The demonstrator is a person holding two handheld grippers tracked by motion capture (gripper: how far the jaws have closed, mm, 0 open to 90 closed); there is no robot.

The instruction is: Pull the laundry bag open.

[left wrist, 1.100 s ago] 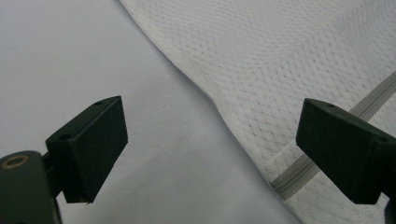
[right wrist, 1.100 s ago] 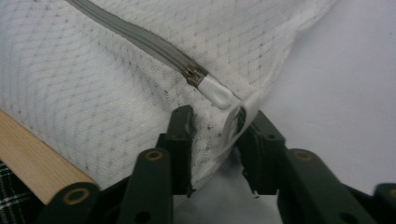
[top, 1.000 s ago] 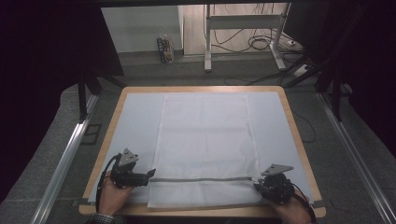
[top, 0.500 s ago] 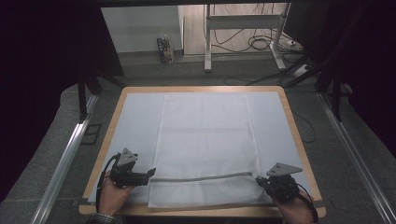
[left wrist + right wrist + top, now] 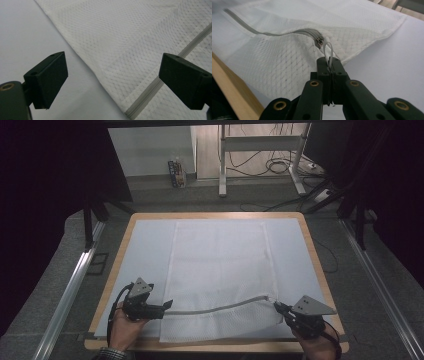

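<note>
White sheeting covers the counter (image 5: 145, 245), and the mesh laundry bag (image 5: 220, 265) lies flat at its middle, reaching the near edge. Compared with a second ago, the bag's near right corner is lifted and its zipper line (image 5: 220, 307) bows upward. The right hand-held gripper (image 5: 329, 65), now higher, is clamped on the zipper's pull loop (image 5: 327, 51). The left hand-held gripper (image 5: 112, 77) stands apart at the bag's near left edge.

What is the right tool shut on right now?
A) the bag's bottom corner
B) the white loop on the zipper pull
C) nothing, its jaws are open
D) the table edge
B: in the right gripper view the right tool has its jaws pressed together on the white pull loop that hangs from the zipper slider of the mesh laundry bag.
</note>
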